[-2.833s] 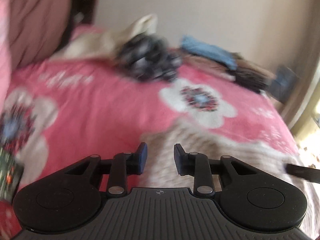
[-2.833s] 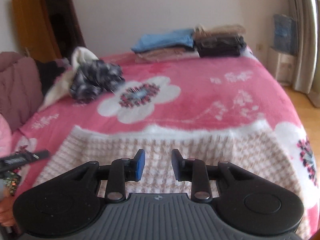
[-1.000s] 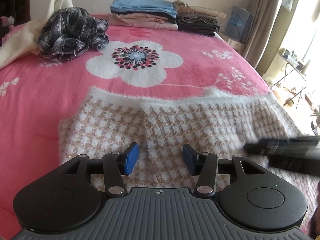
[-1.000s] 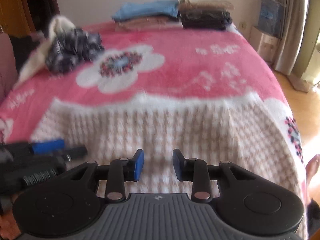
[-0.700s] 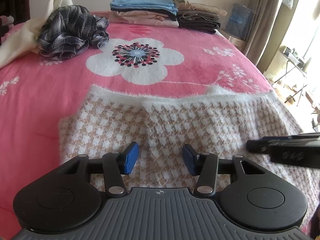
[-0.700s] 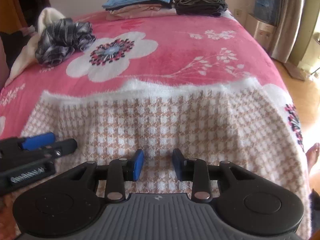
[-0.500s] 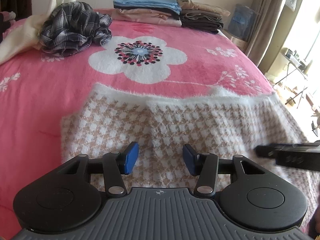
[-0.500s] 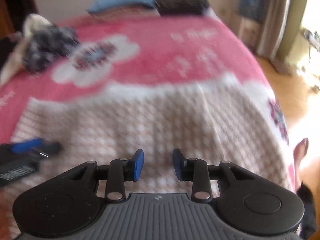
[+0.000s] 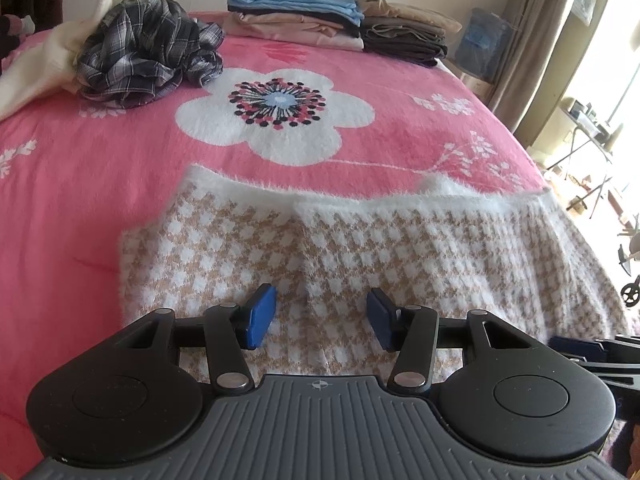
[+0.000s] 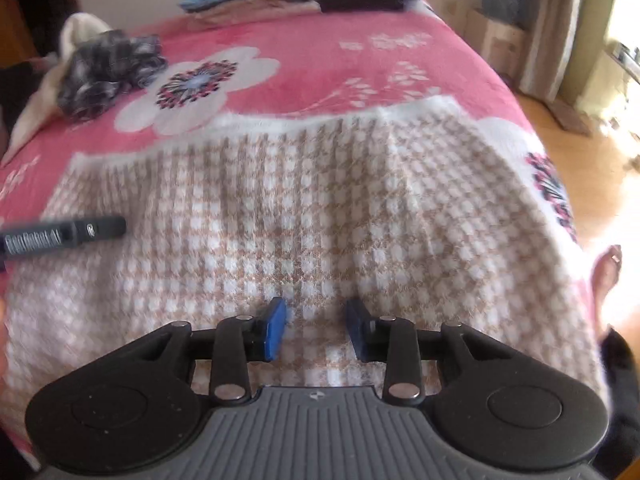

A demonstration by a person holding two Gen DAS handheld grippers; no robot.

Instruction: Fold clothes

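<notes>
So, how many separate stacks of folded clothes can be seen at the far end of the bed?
2. The blue-topped stack is on the left; the dark stack, with a beige piece on top, touches it on the right. More could be hidden behind them.

I see a pink blanket (image 9: 100, 184) with a big white flower (image 9: 276, 116) printed on it. Past the bed's far corner I make out a blue bag (image 9: 482, 46) on a low box, with a brownish curtain (image 9: 532, 40) hanging beside it. A bare foot (image 10: 606, 276) stands on the wooden floor (image 10: 596, 148).
</notes>
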